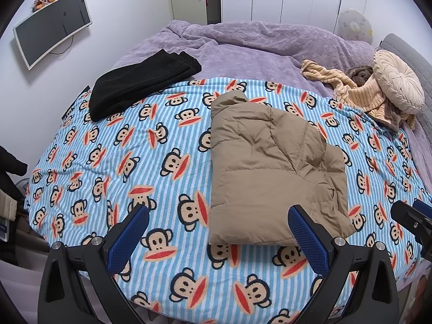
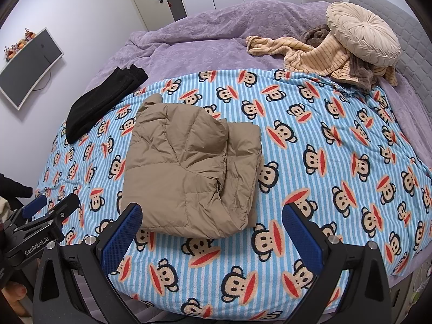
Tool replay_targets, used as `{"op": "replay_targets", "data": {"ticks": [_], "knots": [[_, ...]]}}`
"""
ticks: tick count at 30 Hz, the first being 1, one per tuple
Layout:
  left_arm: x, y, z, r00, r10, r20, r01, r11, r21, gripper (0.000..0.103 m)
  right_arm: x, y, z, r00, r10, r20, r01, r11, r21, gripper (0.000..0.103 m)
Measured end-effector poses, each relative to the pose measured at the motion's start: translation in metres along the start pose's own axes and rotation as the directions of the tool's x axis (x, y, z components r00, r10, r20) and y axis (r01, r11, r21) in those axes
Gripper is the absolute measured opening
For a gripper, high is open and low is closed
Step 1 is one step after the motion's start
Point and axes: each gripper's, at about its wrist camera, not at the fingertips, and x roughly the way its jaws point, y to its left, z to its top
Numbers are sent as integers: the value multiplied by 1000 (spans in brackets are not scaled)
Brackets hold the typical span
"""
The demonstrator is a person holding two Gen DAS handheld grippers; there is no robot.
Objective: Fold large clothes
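Note:
A tan puffer jacket (image 1: pixel 267 167) lies folded into a compact bundle on the blue striped monkey-print blanket (image 1: pixel 129 162); in the right wrist view the jacket (image 2: pixel 189 172) sits left of centre on the blanket (image 2: pixel 337 162). My left gripper (image 1: pixel 218 216) hovers open just short of the jacket's near edge, nothing between its blue pads. My right gripper (image 2: pixel 212 216) is also open and empty, its left pad close to the jacket's near corner. Each gripper shows at the edge of the other's view: the right one (image 1: pixel 413 216), the left one (image 2: pixel 51 210).
A folded black garment (image 1: pixel 140 83) lies at the blanket's far left corner. Behind it spreads a purple duvet (image 1: pixel 243 46). A cream round cushion (image 1: pixel 399 81) rests on crumpled striped clothes (image 1: pixel 359 91) at the far right. A monitor (image 1: pixel 51 27) hangs on the left wall.

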Motion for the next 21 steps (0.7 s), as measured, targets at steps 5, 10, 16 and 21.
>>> {"op": "replay_targets", "data": {"ticks": [5,10,16,21], "knots": [[0,0,0,1000,-1,-1,1,1000,0,103,0,0,0,1000,1,-1,-1,1000,1,103],[0,-1,1,1000,-1,-1,1,1000,1,103,0,-1,0,1000,2,-1,-2,1000,-1,103],[0,-1,1,1000,-1,-2,1,1000,-1,103,0,-3,1,1000,2,0,-2,1000,0,103],[0,-1,1,1000,1,-2,-1,1000,3,103,0,-4,1,1000,5,-4,-5,1000,0,103]]}}
